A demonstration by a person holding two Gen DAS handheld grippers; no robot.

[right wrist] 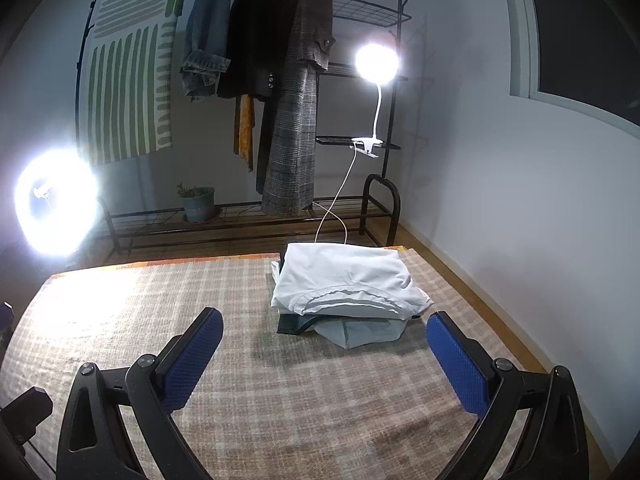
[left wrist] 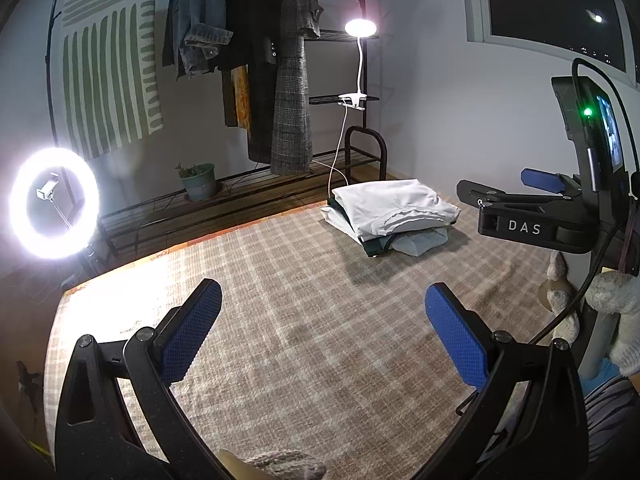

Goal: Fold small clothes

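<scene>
Woven plaid mat (right wrist: 280, 420), soft stack of folded clothes (right wrist: 344, 284)

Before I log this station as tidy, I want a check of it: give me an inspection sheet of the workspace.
Surface: plaid cloth covers the work area; its near part is bare.
Job's things: stack of folded clothes at the far right, white garment on top, darker ones beneath.
Clutter: nothing seen on the cloth besides the stack.
Grippers: left gripper open, nothing between the pads; right gripper open, nothing between the pads, short of the stack.
Cables: white lamp cord hangs down behind the stack.
Surroundings: clothes rack with coats, ring light, clip lamp, potted plant, dark window.
</scene>
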